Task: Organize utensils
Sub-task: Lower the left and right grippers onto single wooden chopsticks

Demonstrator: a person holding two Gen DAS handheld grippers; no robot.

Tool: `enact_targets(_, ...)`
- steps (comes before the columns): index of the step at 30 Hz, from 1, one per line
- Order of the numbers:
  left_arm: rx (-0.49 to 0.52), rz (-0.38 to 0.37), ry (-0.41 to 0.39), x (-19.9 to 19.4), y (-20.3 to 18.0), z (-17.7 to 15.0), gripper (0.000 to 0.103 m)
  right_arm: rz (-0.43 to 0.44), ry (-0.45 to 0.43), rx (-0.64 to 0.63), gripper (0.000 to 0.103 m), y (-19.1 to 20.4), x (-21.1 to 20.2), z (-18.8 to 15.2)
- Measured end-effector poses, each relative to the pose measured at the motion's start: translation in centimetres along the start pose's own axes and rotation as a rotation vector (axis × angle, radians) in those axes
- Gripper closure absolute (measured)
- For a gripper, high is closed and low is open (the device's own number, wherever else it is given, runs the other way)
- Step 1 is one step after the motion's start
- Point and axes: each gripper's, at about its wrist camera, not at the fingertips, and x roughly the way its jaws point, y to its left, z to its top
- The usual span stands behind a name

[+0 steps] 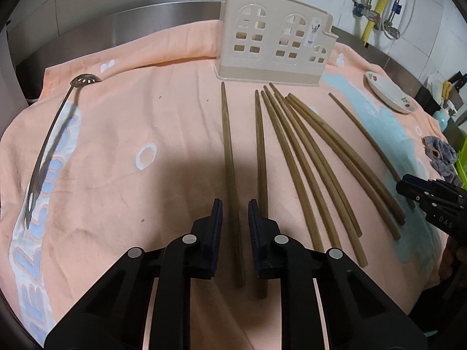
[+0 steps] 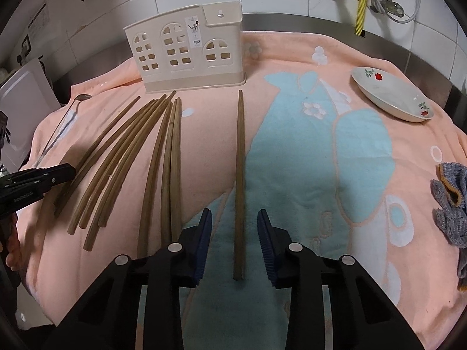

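Several wooden chopsticks (image 1: 306, 151) lie side by side on a peach towel (image 1: 146, 110), tips toward a beige house-shaped utensil holder (image 1: 274, 38). My left gripper (image 1: 235, 207) is open and straddles the leftmost chopstick (image 1: 227, 145); the pads stand clear of it on both sides. My right gripper (image 2: 235, 214) is open around a lone chopstick (image 2: 240, 160) lying apart on the right, with wider gaps at each pad. The holder (image 2: 186, 52) stands upright behind the chopstick bundle (image 2: 131, 151). A slotted metal spoon (image 1: 49, 145) lies at far left.
A white flowered plate (image 2: 391, 96) sits at the right rear of the towel. A grey knitted cloth (image 2: 452, 204) lies at the right edge. Steel counter rim and tiled wall with pipes (image 2: 362, 0) run behind. A white board (image 2: 26, 102) leans at the left.
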Motion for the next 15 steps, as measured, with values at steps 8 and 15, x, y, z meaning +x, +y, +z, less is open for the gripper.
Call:
enact_targets(8,0.006,0.012,0.014,0.44,0.12,-0.17,0.087,-0.014,0.000,-0.009,0.080,-0.03,0.25,-0.09)
enact_targets(15,0.057,0.063,0.004,0.58,-0.70,-0.35,0.090,-0.035,-0.008,-0.027,0.083,0.19,0.43,-0.25)
